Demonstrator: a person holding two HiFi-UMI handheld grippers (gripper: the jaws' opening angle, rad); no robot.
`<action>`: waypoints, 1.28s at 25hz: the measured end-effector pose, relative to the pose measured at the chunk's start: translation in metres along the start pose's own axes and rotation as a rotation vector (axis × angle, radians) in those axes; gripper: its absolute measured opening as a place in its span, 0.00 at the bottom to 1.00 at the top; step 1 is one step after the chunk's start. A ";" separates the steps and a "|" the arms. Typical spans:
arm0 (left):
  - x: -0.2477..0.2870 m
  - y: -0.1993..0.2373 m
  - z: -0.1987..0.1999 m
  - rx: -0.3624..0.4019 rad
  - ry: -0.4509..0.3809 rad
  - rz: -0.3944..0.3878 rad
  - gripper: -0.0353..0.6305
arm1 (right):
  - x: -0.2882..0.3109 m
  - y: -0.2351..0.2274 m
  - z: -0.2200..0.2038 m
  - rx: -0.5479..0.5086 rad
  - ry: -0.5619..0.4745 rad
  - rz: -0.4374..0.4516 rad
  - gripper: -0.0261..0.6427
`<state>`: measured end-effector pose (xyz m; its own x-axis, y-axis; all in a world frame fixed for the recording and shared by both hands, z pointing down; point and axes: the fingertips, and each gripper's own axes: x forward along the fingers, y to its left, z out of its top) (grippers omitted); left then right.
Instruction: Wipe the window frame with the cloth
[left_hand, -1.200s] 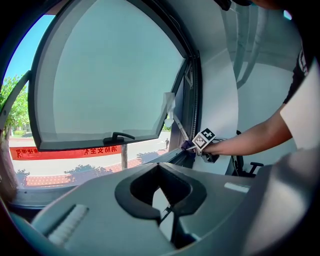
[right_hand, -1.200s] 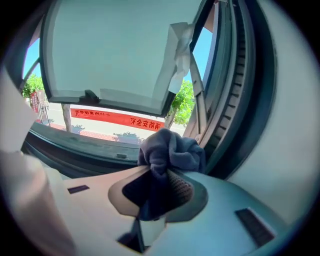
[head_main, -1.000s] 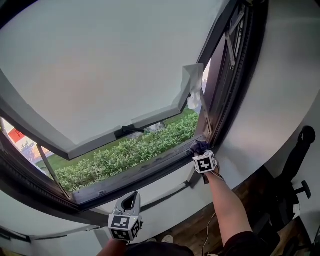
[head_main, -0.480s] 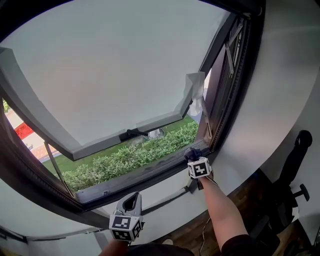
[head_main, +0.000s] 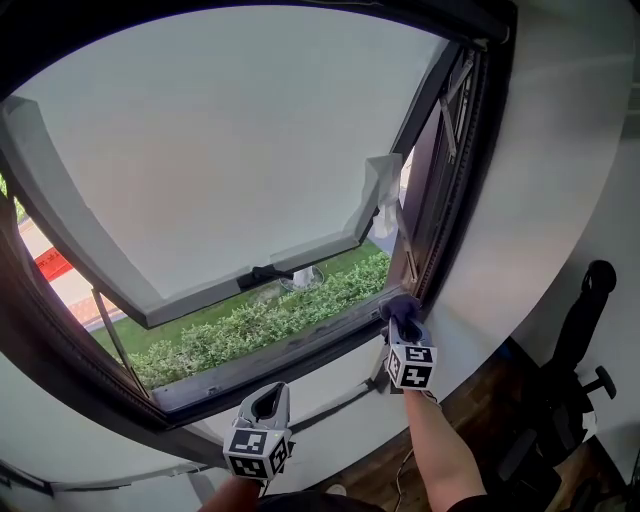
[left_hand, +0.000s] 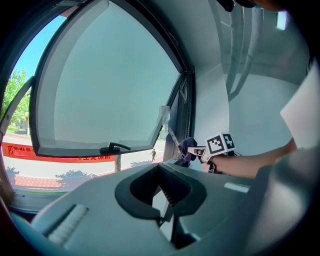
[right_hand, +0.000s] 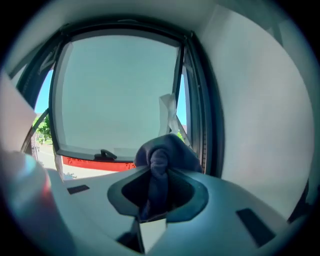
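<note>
The dark window frame (head_main: 270, 356) surrounds a sash swung open outward. A dark blue cloth (head_main: 399, 304) is bunched against the frame's lower right corner, and my right gripper (head_main: 402, 318) is shut on it. In the right gripper view the cloth (right_hand: 161, 156) bulges out between the jaws, in front of the frame's right upright (right_hand: 200, 100). My left gripper (head_main: 264, 404) hangs below the sill, apart from the frame, with nothing in it; its jaws look shut. The left gripper view shows the right gripper (left_hand: 198, 150) and cloth (left_hand: 187, 147) at the corner.
A peeled strip of white film (head_main: 381, 194) hangs from the sash's corner. The sash handle (head_main: 262, 272) sits on its lower edge. A green hedge (head_main: 270, 316) lies outside below. The white wall (head_main: 520, 220) is to the right, with a black chair (head_main: 582, 330) beside it.
My right gripper slid the cloth a little left along the lower rail, then back into the right corner. The left gripper stayed below the sill.
</note>
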<state>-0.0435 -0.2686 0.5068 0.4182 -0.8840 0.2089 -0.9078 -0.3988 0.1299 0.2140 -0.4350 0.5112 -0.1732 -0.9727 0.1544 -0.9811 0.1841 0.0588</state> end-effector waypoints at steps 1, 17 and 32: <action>0.001 -0.001 0.003 -0.002 -0.007 -0.003 0.06 | -0.012 0.004 0.011 0.006 -0.038 0.000 0.14; 0.004 -0.020 0.018 0.063 -0.054 -0.061 0.06 | -0.174 0.070 0.010 0.084 -0.243 0.003 0.14; -0.016 -0.002 0.019 0.049 -0.071 -0.018 0.06 | -0.175 0.088 0.026 0.086 -0.255 0.061 0.15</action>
<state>-0.0491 -0.2583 0.4850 0.4332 -0.8908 0.1375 -0.9011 -0.4251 0.0851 0.1558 -0.2525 0.4637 -0.2371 -0.9664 -0.0988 -0.9701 0.2410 -0.0290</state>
